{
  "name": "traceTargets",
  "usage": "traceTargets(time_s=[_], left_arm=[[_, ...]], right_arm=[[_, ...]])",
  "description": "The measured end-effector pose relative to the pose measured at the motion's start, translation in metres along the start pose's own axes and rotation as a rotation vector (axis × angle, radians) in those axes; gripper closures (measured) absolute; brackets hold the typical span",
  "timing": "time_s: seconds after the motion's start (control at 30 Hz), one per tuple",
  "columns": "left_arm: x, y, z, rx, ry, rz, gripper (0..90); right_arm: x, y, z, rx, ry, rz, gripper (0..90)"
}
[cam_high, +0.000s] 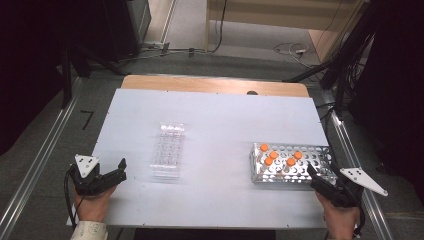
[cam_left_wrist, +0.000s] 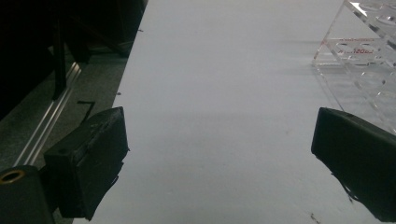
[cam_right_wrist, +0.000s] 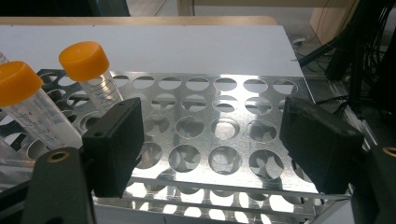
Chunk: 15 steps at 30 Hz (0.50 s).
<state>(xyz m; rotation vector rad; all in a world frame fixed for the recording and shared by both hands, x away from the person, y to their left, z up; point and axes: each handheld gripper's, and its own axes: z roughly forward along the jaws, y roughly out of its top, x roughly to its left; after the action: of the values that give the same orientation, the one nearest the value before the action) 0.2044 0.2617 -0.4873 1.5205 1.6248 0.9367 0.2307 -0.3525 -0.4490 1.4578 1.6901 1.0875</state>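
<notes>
Left tongs wide, empty, beside clear rack, right tongs wide over metal rack, orange-capped tubes near

Clear rack left on table; tubes in metal rack right.

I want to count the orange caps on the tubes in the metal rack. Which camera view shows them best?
The high view: all five orange caps stand in the left part of the metal rack. The right gripper view shows two caps up close; the left gripper view faces the clear rack instead.
</notes>
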Motion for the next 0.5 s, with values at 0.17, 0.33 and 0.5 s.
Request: traceTargets(time_s=[0.17,0.33,0.5], left_arm=[[-0.001,0.0,0.001,0.003,-0.002,0.002,4.2],[-0.001,0.0,0.001,0.004,-0.002,0.002,4.2],[-0.001,0.0,0.001,0.006,-0.004,-0.003,4.2]], right_arm=[[0.004,0.0,0.002,0.002,0.015,-0.018,21.0],[0.008,-0.001,0.004,0.006,0.039,-0.023,21.3],[0.016,0.001,0.009,0.011,0.067,-0.038,23.7]])
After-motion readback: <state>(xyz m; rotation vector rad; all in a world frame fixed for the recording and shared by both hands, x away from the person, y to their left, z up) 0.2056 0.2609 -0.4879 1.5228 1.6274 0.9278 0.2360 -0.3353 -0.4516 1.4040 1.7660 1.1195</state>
